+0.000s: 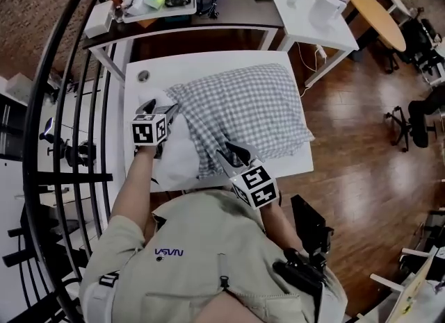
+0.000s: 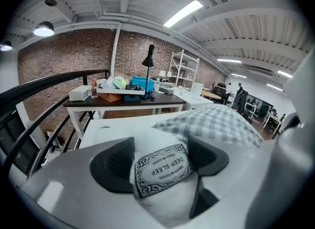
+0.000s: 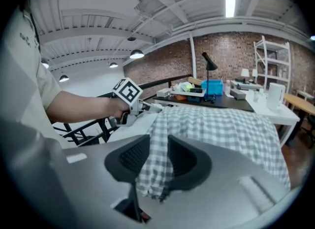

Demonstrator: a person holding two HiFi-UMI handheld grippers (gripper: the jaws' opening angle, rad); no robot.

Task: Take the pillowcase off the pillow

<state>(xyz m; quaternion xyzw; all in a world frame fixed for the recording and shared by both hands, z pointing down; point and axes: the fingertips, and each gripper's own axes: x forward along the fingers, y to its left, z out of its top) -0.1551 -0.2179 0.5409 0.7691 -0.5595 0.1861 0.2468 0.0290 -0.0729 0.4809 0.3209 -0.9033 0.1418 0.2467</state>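
A pillow lies on the white table [image 1: 208,61], mostly covered by a grey-and-white checked pillowcase [image 1: 250,106]. Its bare white end [image 1: 177,155] sticks out at the left, near me. My left gripper [image 1: 169,112] stands open around that bare end; in the left gripper view the white pillow [image 2: 162,203] with its "DEEP SLEEP" label fills the gap between the wide jaws of the left gripper [image 2: 161,166]. My right gripper [image 1: 229,151] is shut on the pillowcase's loose near edge. In the right gripper view a fold of the checked pillowcase [image 3: 221,129] is pinched in the right gripper [image 3: 157,161], lifted off the table.
A black railing [image 1: 69,106] curves along the left. Behind the table stands a dark desk [image 1: 181,19] with a tray, boxes and a lamp. A white table [image 1: 313,16] and a round wooden table [image 1: 375,12] are at the back right, with wooden floor to the right.
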